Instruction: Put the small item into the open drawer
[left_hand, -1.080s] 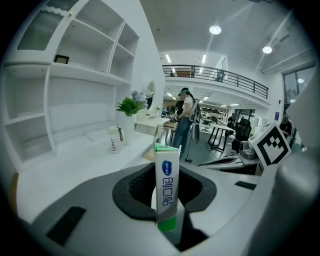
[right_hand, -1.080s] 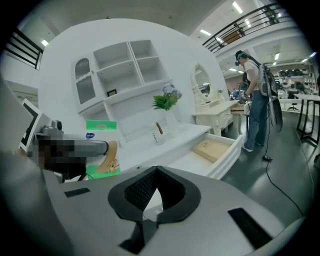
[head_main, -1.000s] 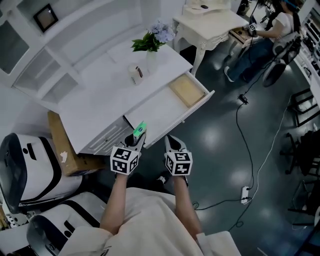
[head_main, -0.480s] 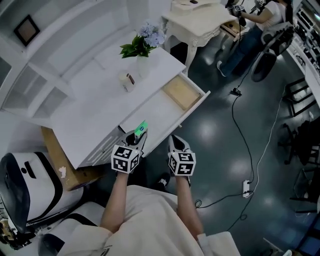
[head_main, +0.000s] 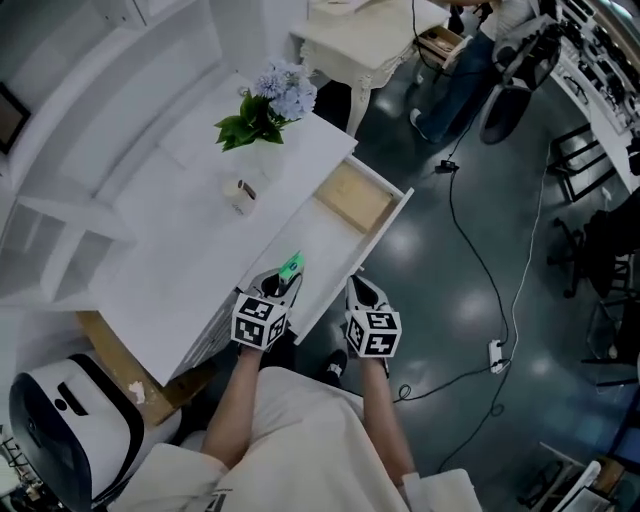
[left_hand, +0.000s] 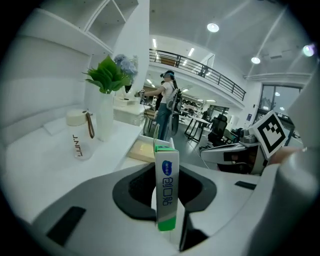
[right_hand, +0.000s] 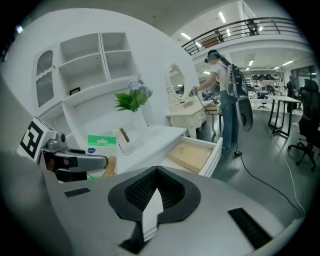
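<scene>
Left gripper (head_main: 279, 282) is seen clamped on a small green-and-white box (head_main: 292, 265), held over the near end of the open drawer (head_main: 322, 232). Right gripper (head_main: 362, 292), jaws pressed together on nothing, is held just beside it, off the drawer's front. A wooden board (head_main: 354, 197) is laid at the drawer's far end; flowers (head_main: 262, 105) are stood on the white desk (head_main: 180, 250).

Cream shirt (head_main: 300, 440); left tongs (head_main: 283, 279) and right tongs (head_main: 358, 286) carry black-and-white marker cubes (head_main: 260, 321).
</scene>
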